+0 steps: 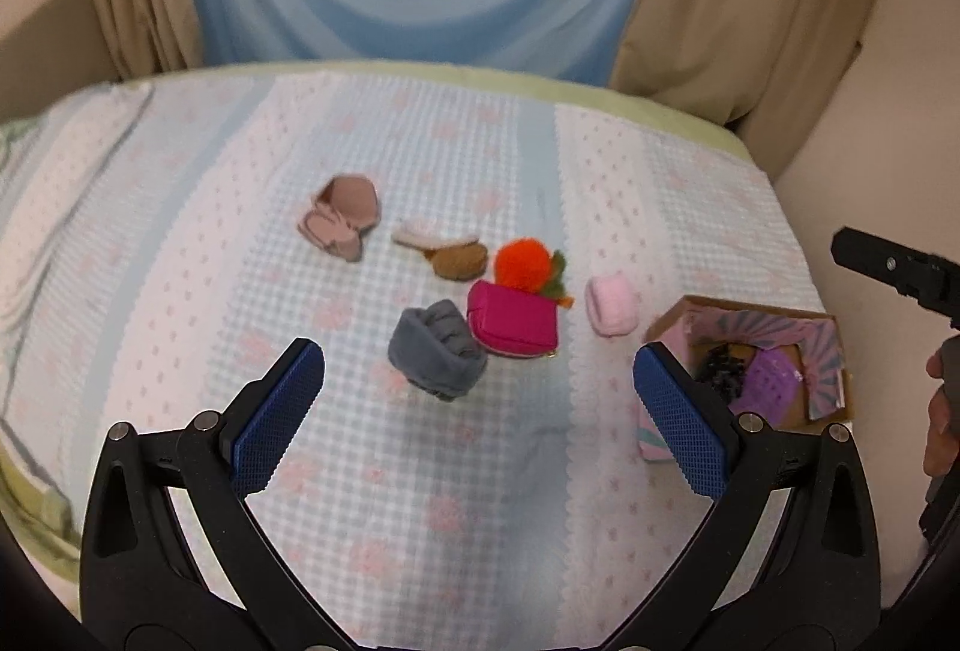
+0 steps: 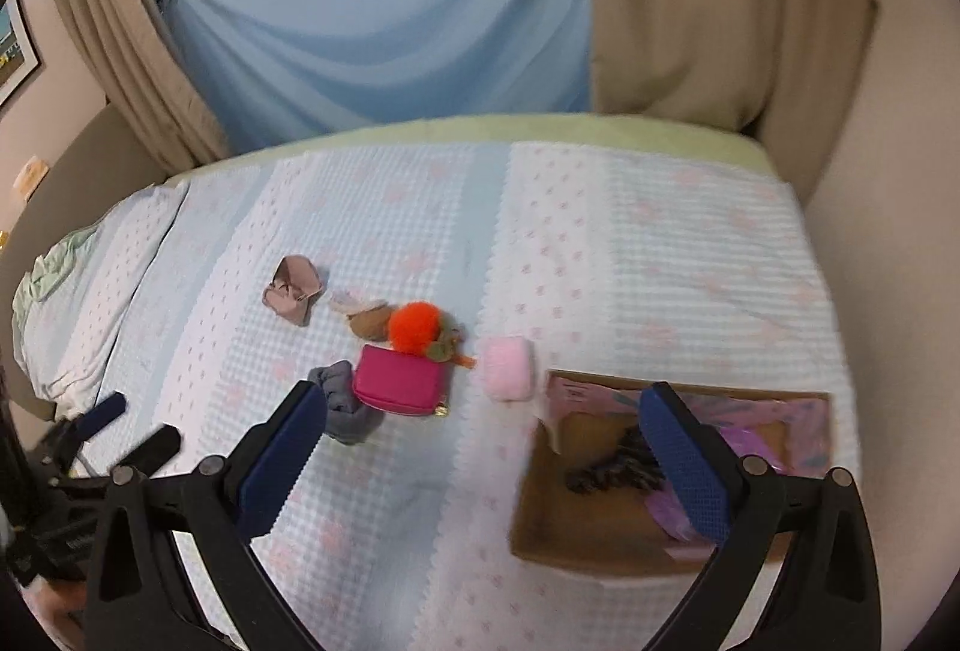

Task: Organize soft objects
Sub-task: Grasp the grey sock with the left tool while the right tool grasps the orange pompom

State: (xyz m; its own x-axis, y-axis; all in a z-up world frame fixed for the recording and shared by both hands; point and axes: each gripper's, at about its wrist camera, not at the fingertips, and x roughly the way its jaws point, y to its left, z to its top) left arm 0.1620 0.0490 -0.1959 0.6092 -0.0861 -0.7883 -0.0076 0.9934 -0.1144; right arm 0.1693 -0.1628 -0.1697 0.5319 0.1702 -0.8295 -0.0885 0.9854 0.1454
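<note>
Several soft items lie on the bed: a grey rolled cloth [image 1: 436,351] [image 2: 348,402], a magenta pouch [image 1: 513,320] [image 2: 401,380], an orange pompom [image 1: 522,264] [image 2: 416,327], a pale pink roll [image 1: 611,304] [image 2: 509,368], a brown-and-white piece [image 1: 447,250] [image 2: 365,318] and a mauve folded cloth [image 1: 342,216] [image 2: 294,286]. An open cardboard box [image 1: 762,360] [image 2: 606,525] holds a dark fuzzy item [image 1: 723,369] [image 2: 618,465] and purple material. My left gripper [image 1: 480,411] is open, just short of the grey cloth. My right gripper [image 2: 480,459] is open over the box's left edge.
The bed wears a light blue and pink patterned cover [image 1: 420,501] with a green edge at the far side. Blue and beige curtains [image 2: 390,9] hang behind. A wall runs close along the right. The other gripper [image 1: 894,267] [image 2: 120,429] shows at each view's edge.
</note>
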